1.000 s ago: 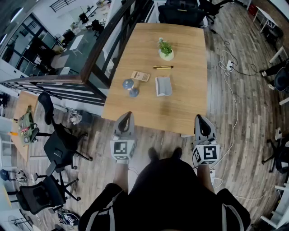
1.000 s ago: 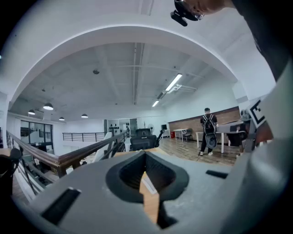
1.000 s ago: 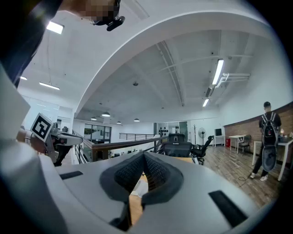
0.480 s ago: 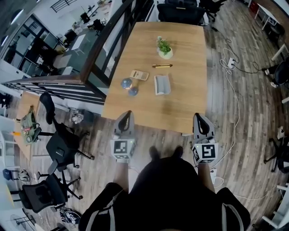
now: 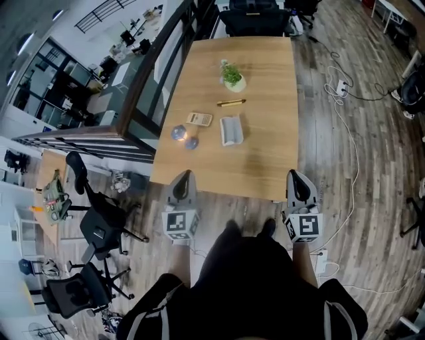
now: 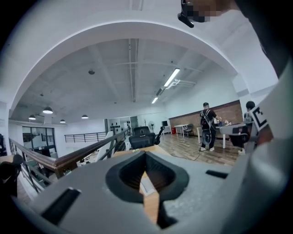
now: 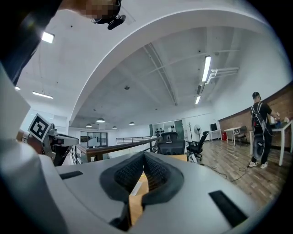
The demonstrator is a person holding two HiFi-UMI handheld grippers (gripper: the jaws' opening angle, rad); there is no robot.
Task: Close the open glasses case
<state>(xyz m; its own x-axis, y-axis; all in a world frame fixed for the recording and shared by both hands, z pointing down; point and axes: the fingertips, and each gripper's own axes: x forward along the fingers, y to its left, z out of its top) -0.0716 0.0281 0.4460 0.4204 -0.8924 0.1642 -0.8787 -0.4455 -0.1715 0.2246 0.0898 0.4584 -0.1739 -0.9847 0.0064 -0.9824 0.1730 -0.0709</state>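
On the wooden table (image 5: 265, 166), about halfway along its length and slightly left of centre, the open glasses case (image 5: 231, 130) is seen lying with its pale inside turned up. Just left of it a small tan card-like object (image 5: 198, 119) and two round bluish items (image 5: 184, 137) are found; what these are cannot be told. Beyond the case a gold pen (image 5: 230, 102) is laid crosswise, and farther still a small potted plant (image 5: 232, 77) is set. A black office chair (image 5: 255, 20) is placed at the far end of the table, a dark railing (image 5: 149, 80) is run along its left side, and white cables (image 5: 348, 146) are trailed over the plank floor on the right. The left gripper (image 5: 184, 174) is held at the near edge of the table and the right gripper (image 5: 295, 174) by the near right corner, both well apart from the case. The jaws of each are pressed together with nothing caught between them. Only bare table top is seen between the grippers and the case.
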